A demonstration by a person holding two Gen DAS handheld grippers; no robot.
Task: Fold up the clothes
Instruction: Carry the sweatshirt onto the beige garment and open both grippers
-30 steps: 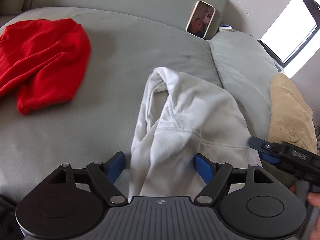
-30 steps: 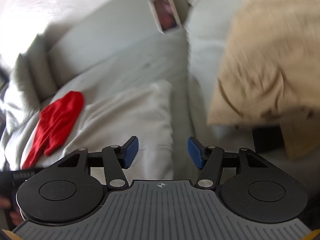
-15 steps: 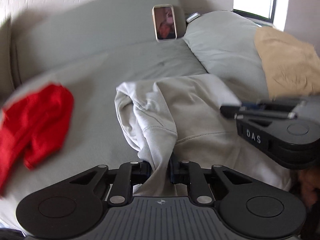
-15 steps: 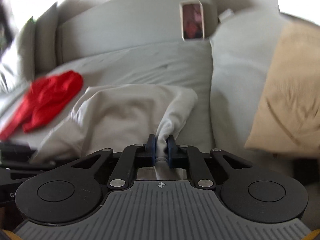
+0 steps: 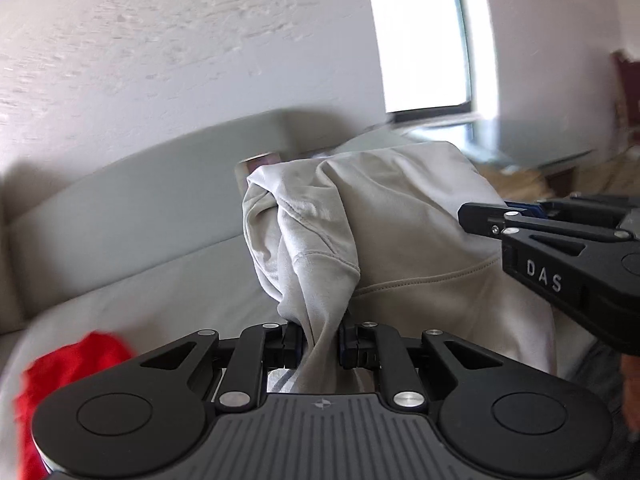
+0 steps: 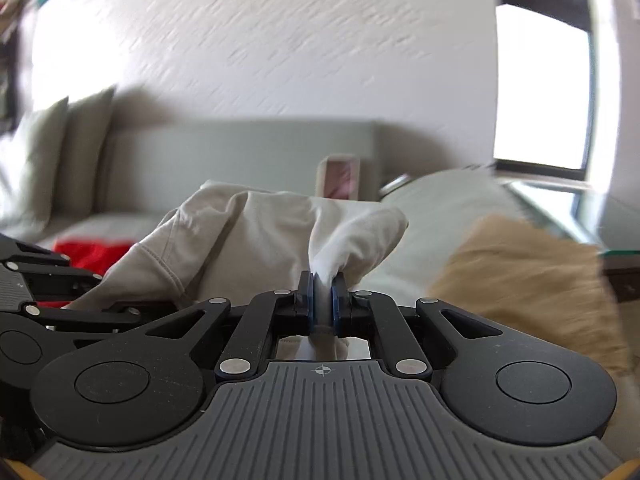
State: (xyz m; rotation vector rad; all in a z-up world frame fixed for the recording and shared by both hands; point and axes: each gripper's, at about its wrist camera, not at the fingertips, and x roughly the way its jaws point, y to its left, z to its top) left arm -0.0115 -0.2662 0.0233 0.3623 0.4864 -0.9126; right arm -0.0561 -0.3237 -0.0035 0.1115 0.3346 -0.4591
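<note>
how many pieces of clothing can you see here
2 for sure. A pale grey sweatshirt hangs pinched in the left gripper and right gripper. A red garment lies on the sofa. Others may be hidden.
</note>
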